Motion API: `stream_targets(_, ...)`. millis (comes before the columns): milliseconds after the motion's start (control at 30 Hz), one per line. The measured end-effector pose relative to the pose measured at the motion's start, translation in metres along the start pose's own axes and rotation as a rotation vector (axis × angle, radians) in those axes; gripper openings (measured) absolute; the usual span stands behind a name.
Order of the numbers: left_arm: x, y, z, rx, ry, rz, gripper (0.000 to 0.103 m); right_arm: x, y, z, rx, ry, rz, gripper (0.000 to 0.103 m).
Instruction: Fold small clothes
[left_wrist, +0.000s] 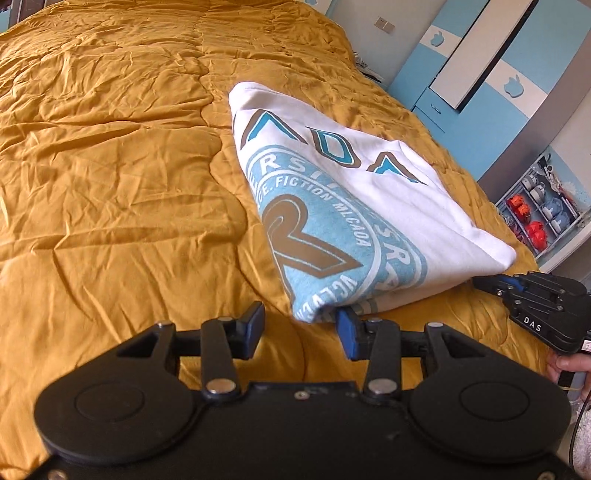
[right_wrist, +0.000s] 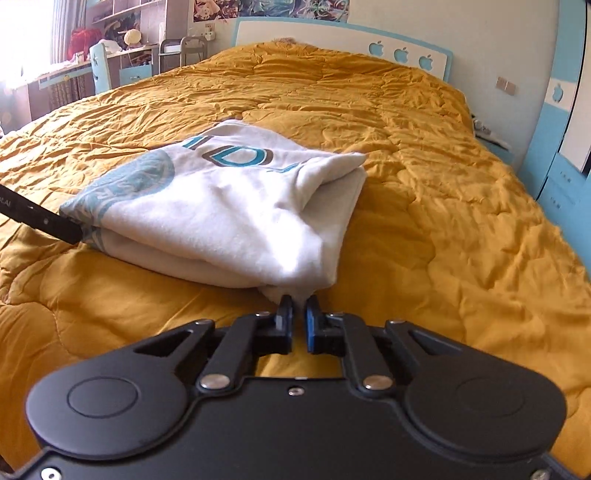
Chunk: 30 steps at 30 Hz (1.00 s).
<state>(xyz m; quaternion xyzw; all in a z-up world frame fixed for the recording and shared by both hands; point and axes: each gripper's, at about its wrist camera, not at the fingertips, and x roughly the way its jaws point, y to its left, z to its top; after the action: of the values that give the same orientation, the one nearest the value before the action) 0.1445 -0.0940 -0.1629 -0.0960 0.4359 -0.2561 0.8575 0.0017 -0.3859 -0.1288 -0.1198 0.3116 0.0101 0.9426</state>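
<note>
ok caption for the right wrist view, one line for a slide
Right gripper shut on the near corner of a folded white shirt on an orange quilt.

— What fills most of both views?
— A mustard-yellow quilt (left_wrist: 110, 166), creased and stitched in panels, spread over the bed.
— And at the top of the right wrist view?
— A white headboard (right_wrist: 332, 40) edged in blue, with three apple-shaped cut-outs at its right end. A wall switch (right_wrist: 506, 85) sits to the right of it.
— The upper left corner there?
— A desk (right_wrist: 74, 70) by a bright window, with a blue chair (right_wrist: 99, 68) and cluttered shelves behind.
— And the right of the left wrist view?
— A blue-and-white wardrobe (left_wrist: 480, 74), and below it a small rack (left_wrist: 539, 214) holding orange and pale items too small to identify.
</note>
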Motion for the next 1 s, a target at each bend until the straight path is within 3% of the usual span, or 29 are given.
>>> stream_targets(100,-0.001,0.002,0.002,-0.011,-0.016,0.008,0.045,0.003,-0.01,0.009,-0.046,0.034,-0.009,0.005)
stream_targets(200,-0.002,0.0,0.001,-0.004,-0.031,0.024,0.047,0.019,-0.011,-0.002,-0.058,0.096,0.014,0.005)
stream_targets(367,-0.003,-0.003,-0.002,0.007,-0.052,0.036,0.044,0.003,-0.006,-0.012,-0.051,0.045,0.005,0.011)
stream_targets(633,0.0,-0.007,-0.001,0.04,-0.052,0.036,0.044,-0.042,-0.05,0.002,0.277,-0.128,0.188,0.022)
stream_targets(700,0.001,-0.008,0.0,0.042,-0.049,0.039,0.044,-0.034,-0.055,0.015,0.307,-0.143,0.211,0.025)
stream_targets(833,0.003,-0.009,0.0,0.049,-0.041,0.041,0.044,0.016,-0.063,0.045,0.36,-0.095,0.269,0.03)
stream_targets(1000,0.005,-0.01,0.0,0.056,-0.036,0.042,0.044,0.075,-0.084,0.061,0.553,-0.008,0.373,0.03)
